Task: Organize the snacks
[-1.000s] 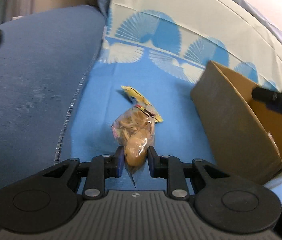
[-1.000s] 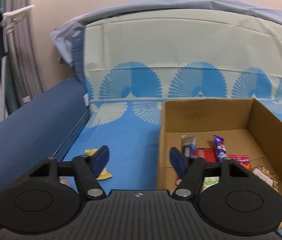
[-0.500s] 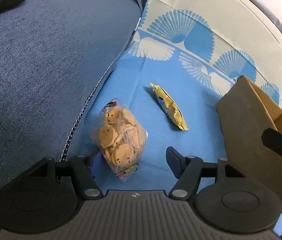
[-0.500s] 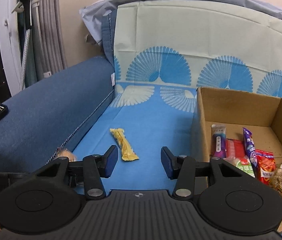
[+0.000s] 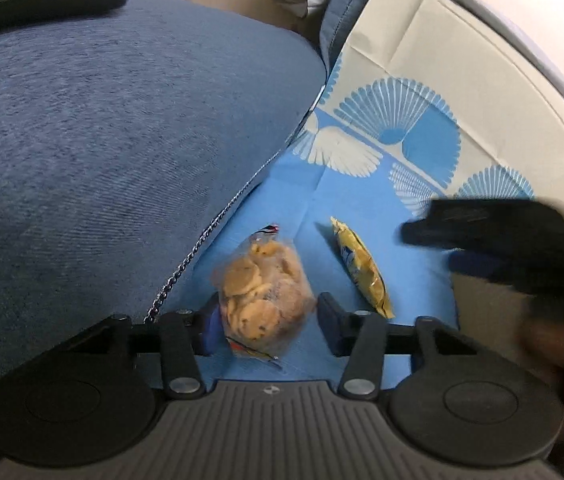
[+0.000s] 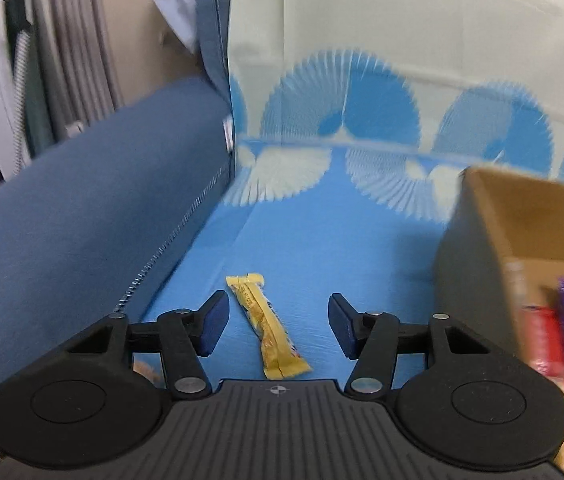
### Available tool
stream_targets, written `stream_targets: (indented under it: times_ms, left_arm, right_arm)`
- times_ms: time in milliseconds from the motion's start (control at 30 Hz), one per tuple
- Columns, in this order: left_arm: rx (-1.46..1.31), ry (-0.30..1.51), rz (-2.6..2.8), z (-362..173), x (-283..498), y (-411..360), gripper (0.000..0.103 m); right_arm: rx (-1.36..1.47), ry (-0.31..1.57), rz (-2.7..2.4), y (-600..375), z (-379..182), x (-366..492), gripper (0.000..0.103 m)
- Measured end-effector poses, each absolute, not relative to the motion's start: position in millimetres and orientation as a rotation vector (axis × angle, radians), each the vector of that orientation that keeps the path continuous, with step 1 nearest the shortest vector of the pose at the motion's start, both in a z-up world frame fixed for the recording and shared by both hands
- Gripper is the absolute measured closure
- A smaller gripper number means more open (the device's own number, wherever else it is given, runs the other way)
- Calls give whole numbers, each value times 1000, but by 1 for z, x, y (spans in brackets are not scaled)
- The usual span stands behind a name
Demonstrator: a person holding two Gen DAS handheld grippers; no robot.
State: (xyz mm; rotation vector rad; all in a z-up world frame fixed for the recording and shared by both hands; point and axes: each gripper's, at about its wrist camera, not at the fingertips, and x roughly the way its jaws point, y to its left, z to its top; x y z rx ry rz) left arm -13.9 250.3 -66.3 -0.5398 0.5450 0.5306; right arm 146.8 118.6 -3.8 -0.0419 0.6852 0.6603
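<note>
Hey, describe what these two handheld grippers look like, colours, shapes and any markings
Both look alike. The left gripper and the right gripper each have a grey ribbed body bearing a small round crosshair mark, two black round housings, black link arms with silver pivot pins, and fingers faced with blue pads. No cables or sleeves show.

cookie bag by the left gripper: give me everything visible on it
The cookie bag is a clear, crinkly plastic pouch packed with round golden cookies, some with dark chips, its sealed ends printed red and yellow. It lies on the blue patterned sheet, beside the dark blue cushion's zipper edge. It sits between the left gripper fingers, which have just been closing; the left pad looks to touch it, the right stands just clear.
</note>
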Motion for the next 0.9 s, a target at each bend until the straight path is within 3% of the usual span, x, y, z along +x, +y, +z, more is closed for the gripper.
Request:
stream_targets:
  times_ms: [333,400,433,467,900]
  left_arm:
    - [-554,532,511,-62,-18,252,56]
    - [-560,531,504,-61,-19,252,56]
    - [-563,529,501,-61,-19,253,56]
    - [-566,529,498,-61,-19,253,56]
    - [-640,525,384,-58,-28,258,56]
  right_arm:
    - [-257,873,709,191,-70,193,47]
    - [-277,846,716,195,-71,190,58]
    - [-280,839,730,195,-71,188,79]
    - [-288,834,736,193,-70,185,84]
    - [-226,667,697,89,15,87,85]
